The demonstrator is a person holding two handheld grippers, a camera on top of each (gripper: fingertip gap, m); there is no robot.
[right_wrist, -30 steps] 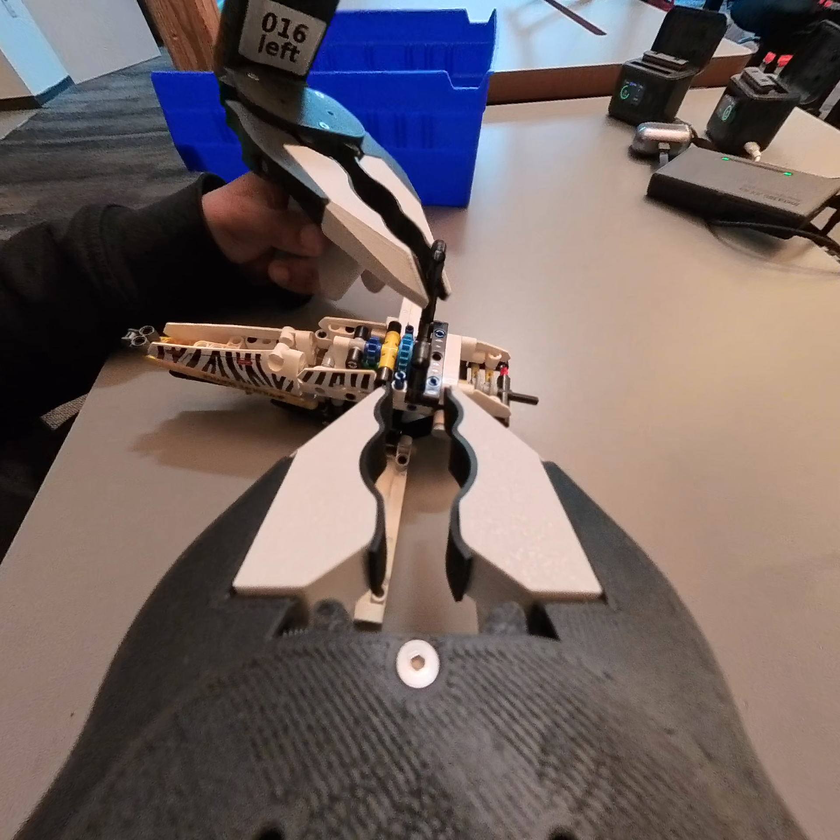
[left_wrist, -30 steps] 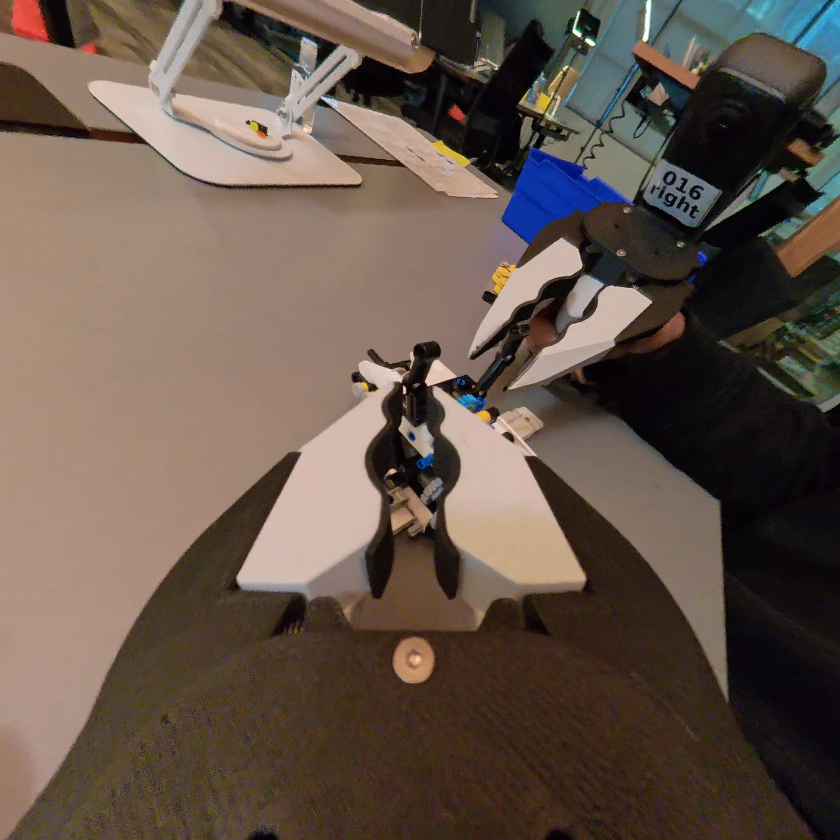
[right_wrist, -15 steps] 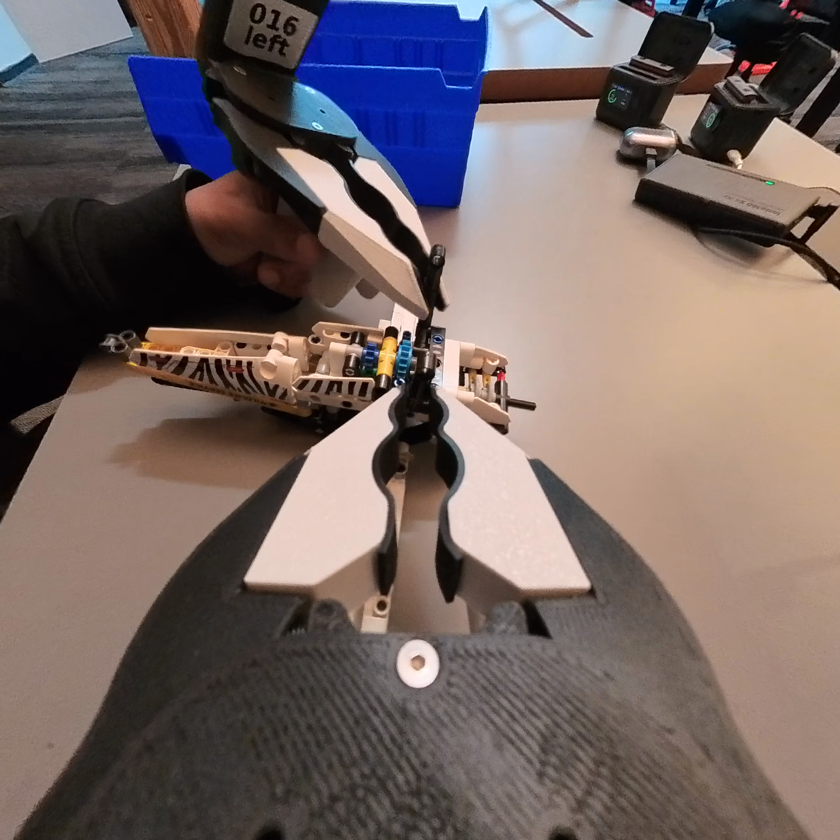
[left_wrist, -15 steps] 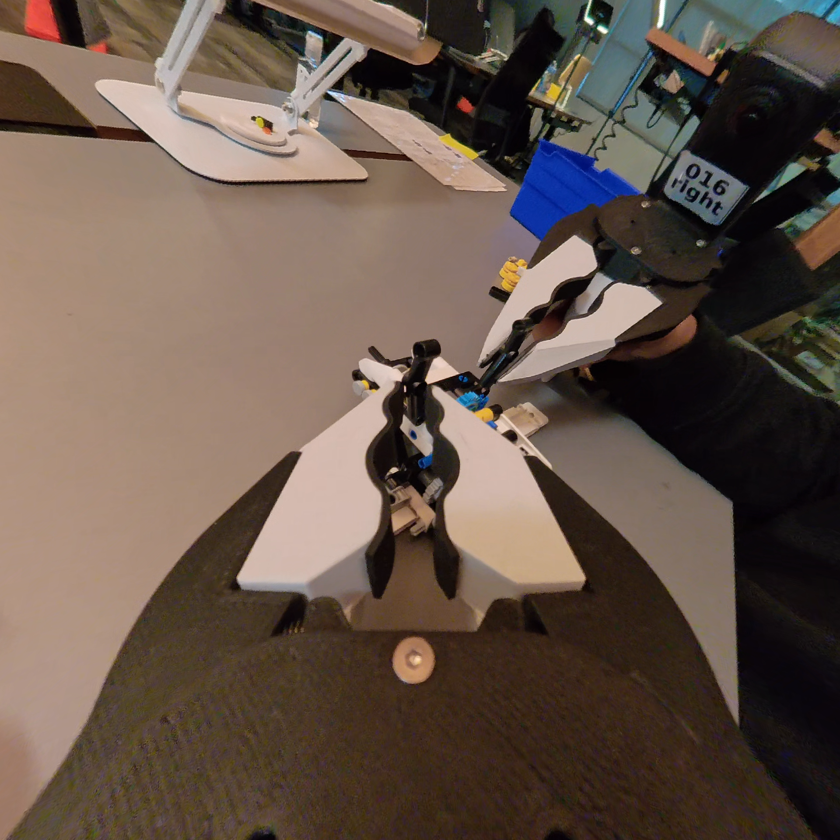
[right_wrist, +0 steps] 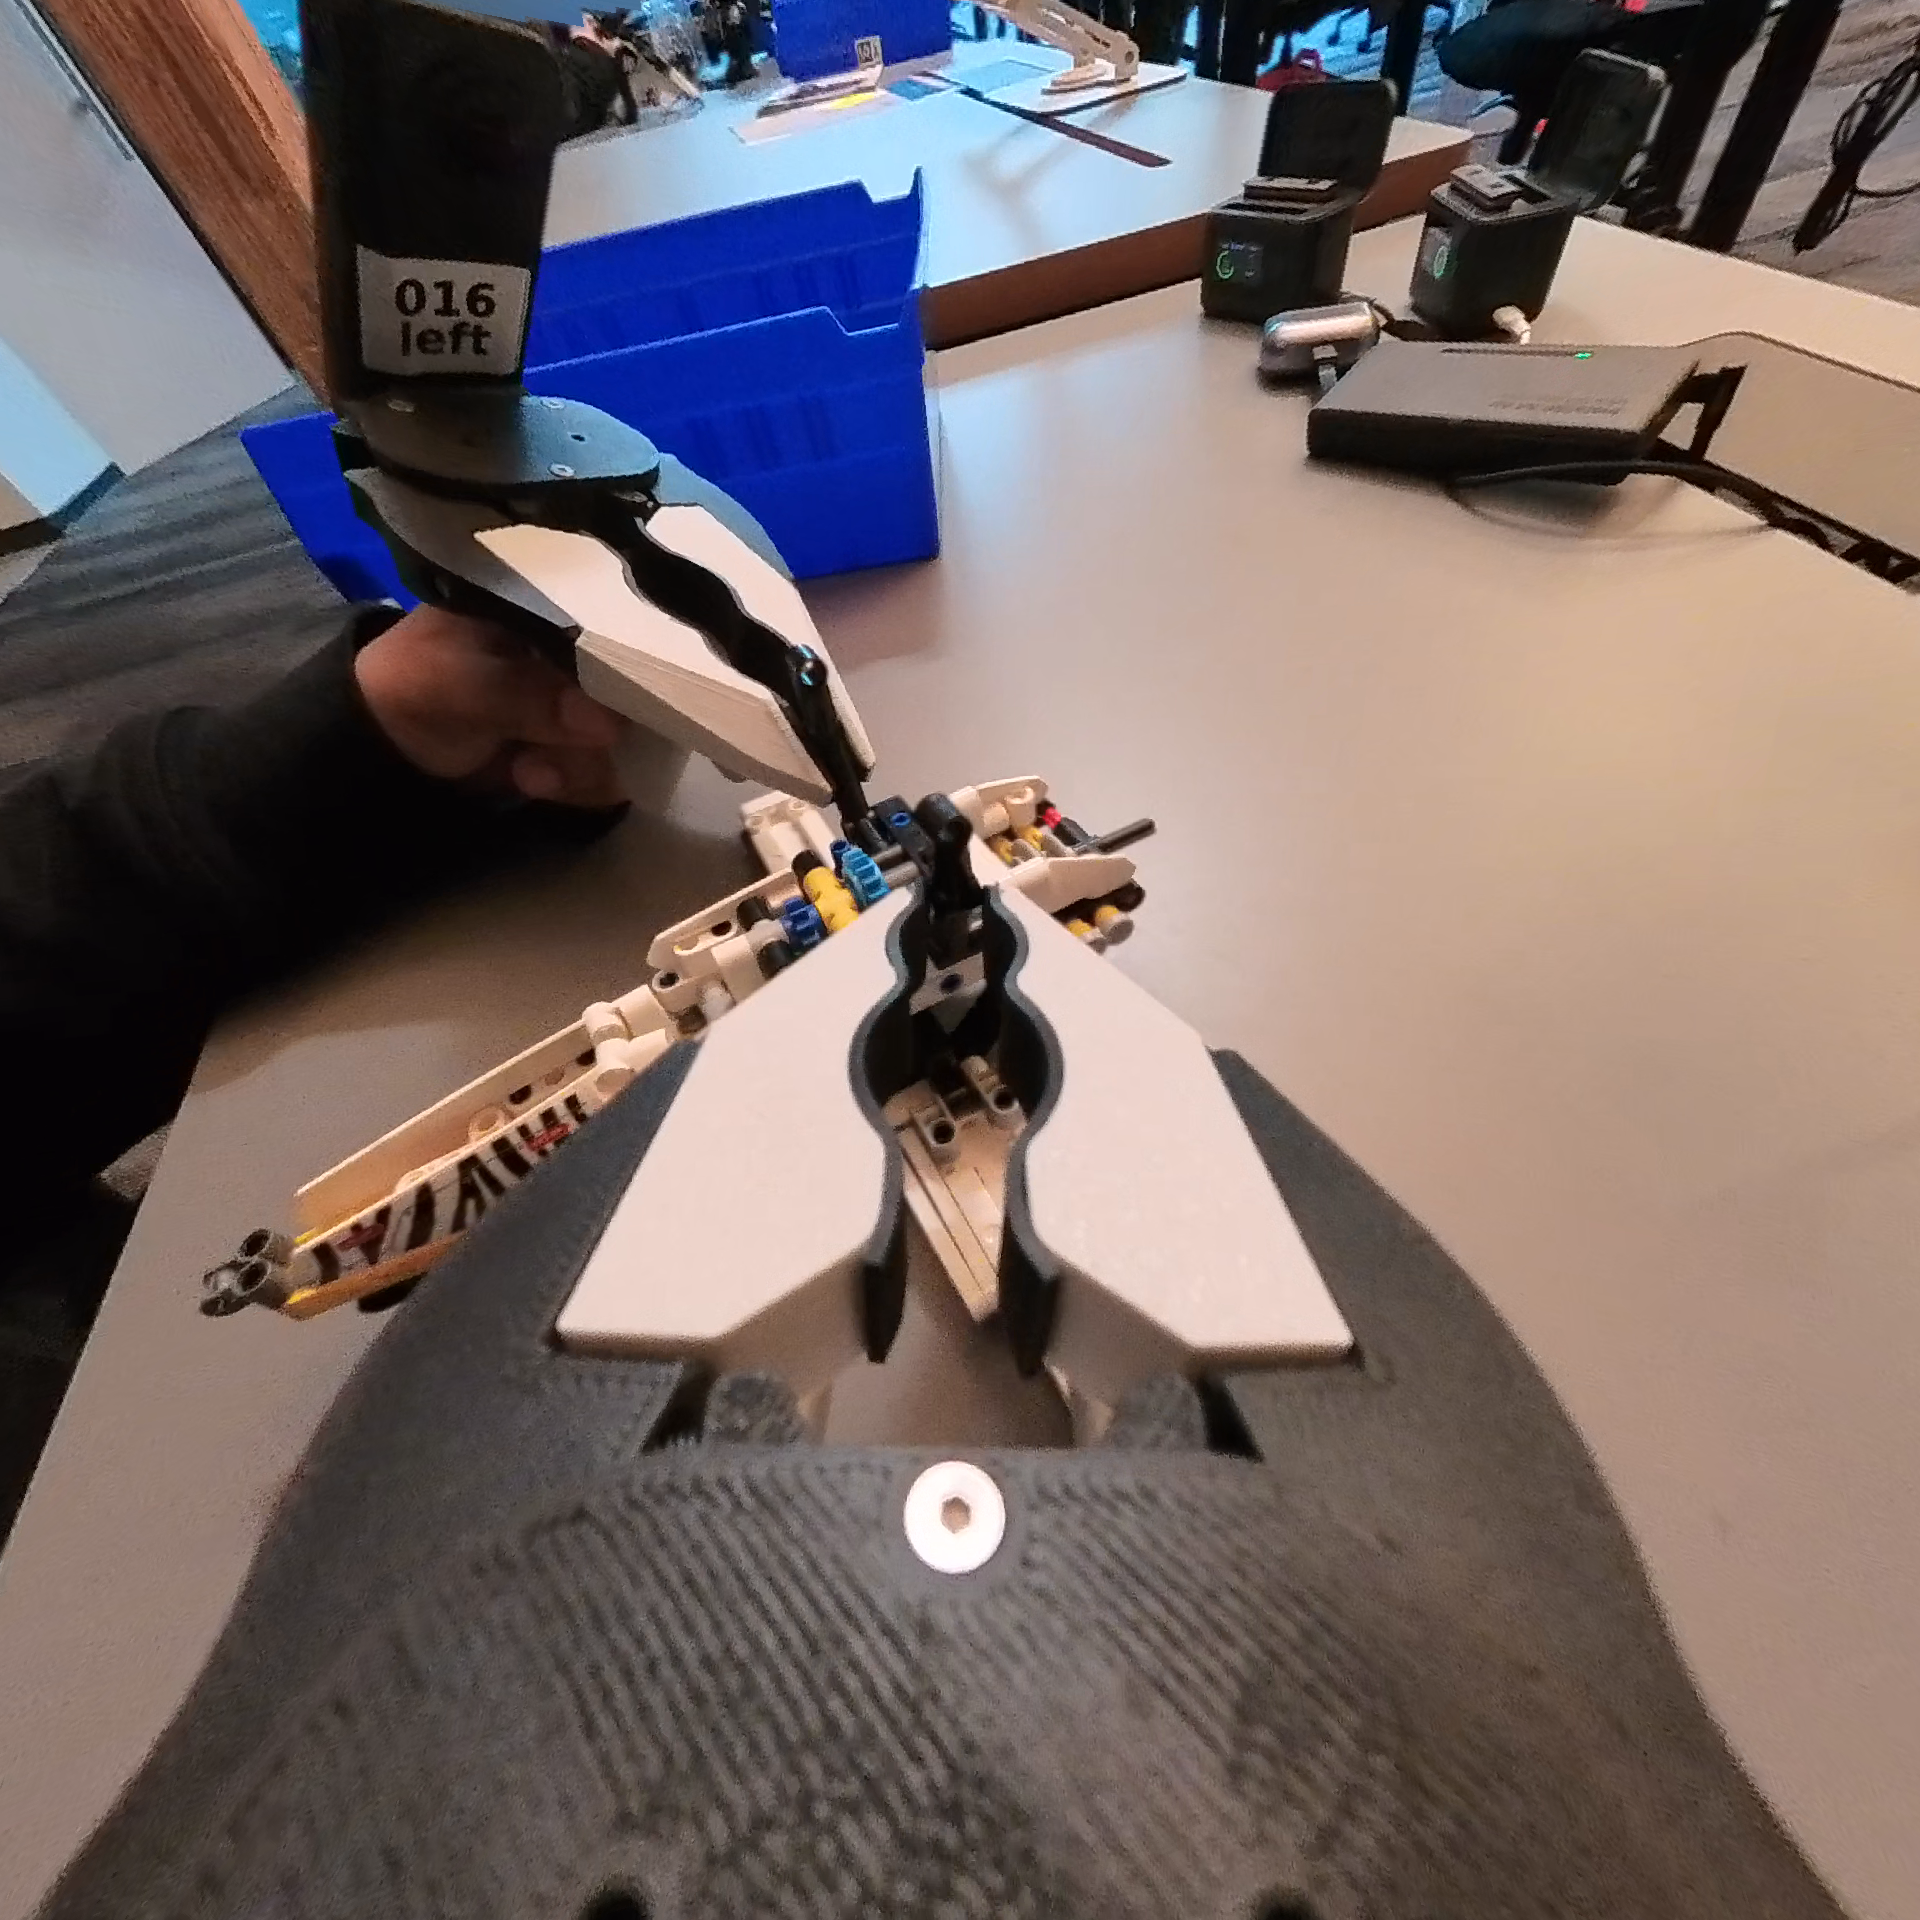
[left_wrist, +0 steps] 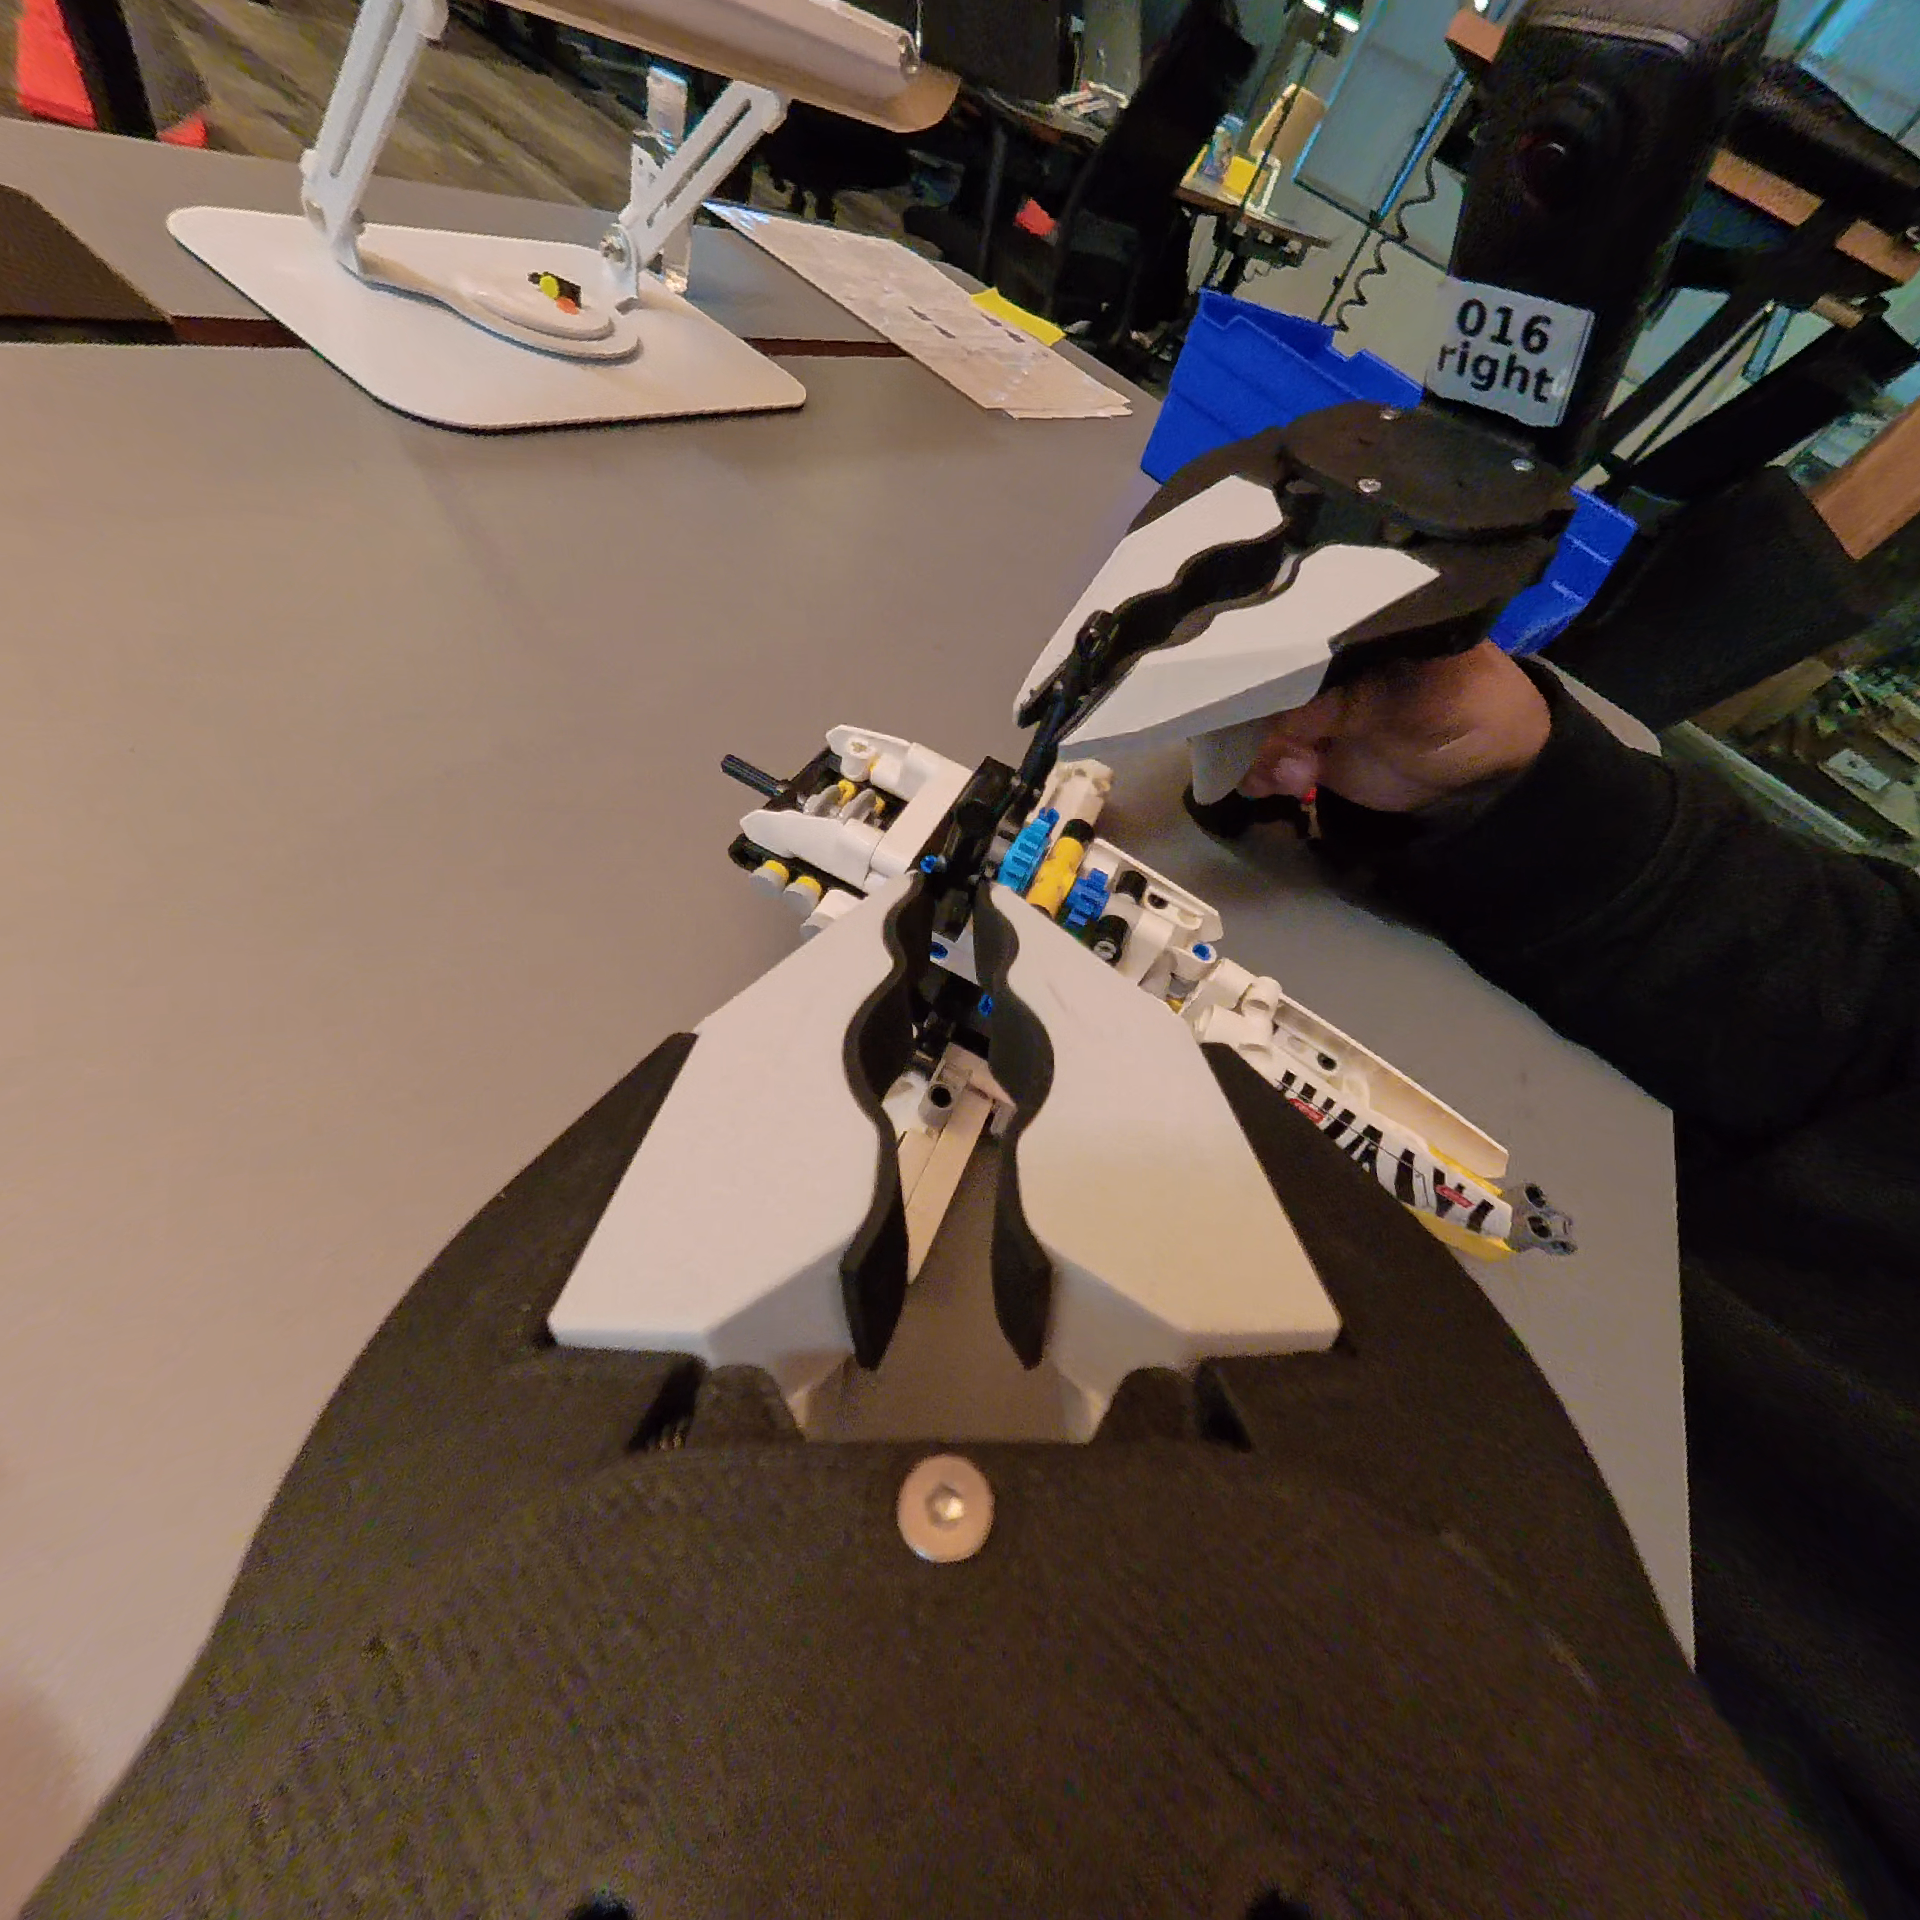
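The model (left_wrist: 1340, 1081) lies on the table (left_wrist: 416, 727), its long axis crosswise to both grippers, which meet at its middle from opposite sides. The left gripper (left_wrist: 951, 894) is pinched narrow on a black link (right_wrist: 826, 727) — the right gripper (right_wrist: 940, 904), just beside, clamps a black lever (right_wrist: 940, 831).

Each camera rides just behind its own gripper's fingers, looking forward and down at the grey table (left_wrist: 364, 727) from close in. The left wrist view faces a white stand (left_wrist: 488, 312) and blue bin (left_wrist: 1247, 384); the right wrist view faces black chargers (right_wrist: 1299, 249). Both share the toy-brick model (left_wrist: 1049, 883) (right_wrist: 831, 914), seen from opposite sides, and each shows the other gripper.
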